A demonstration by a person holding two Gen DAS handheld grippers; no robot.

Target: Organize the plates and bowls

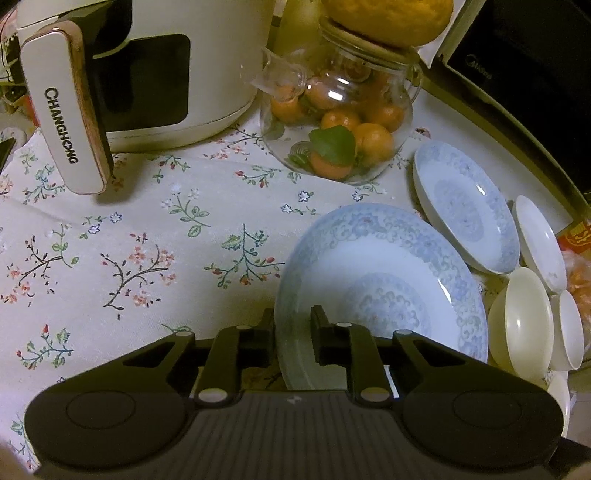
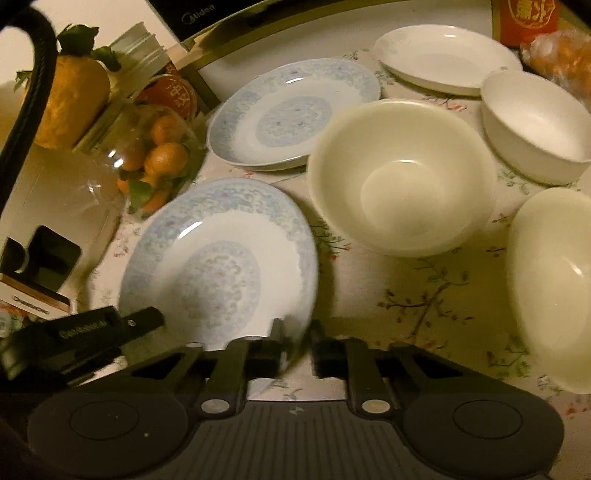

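Note:
My left gripper (image 1: 293,325) is shut on the rim of a large blue-patterned plate (image 1: 376,280) and holds it tilted on the floral cloth. The same plate shows in the right wrist view (image 2: 221,254), with the left gripper's finger at its lower left. My right gripper (image 2: 297,338) has its jaws around the plate's near rim, with a small gap. A second blue-patterned plate (image 1: 465,214) (image 2: 295,110) lies behind. A white plate (image 2: 447,59), a cream bowl (image 2: 400,177), a white bowl (image 2: 535,125) and another cream bowl (image 2: 554,288) stand to the right.
A white air fryer (image 1: 129,74) stands at the back left. A glass jar of small oranges (image 1: 340,122) (image 2: 155,155) stands behind the plates. A black microwave (image 1: 524,74) is at the back right. A red packet (image 2: 528,18) and a bag of oranges (image 2: 565,62) lie far right.

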